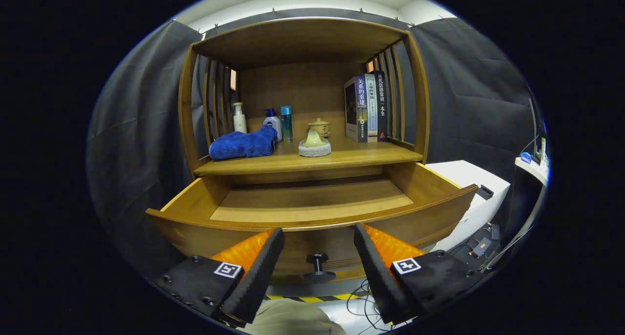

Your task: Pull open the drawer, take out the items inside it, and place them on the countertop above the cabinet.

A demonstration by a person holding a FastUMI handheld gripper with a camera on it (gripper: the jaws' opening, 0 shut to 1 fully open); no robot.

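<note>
I find my gripper (318, 237) spread wide and holding nothing, the drawer knob (318, 265) between its fingers at 6 o'clock. Just beyond, the drawer (312, 210) stands pulled open. On the countertop (351, 154) above lie a blue towel (242, 144) at 11 o'clock, bottles (273, 122), a teapot (314, 138), and books (366, 108) at 1 o'clock.

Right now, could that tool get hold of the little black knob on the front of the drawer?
Probably yes. The tool is open, and the knob sits in the gap between its two fingers with nothing in the way. The drawer is already pulled out.
</note>
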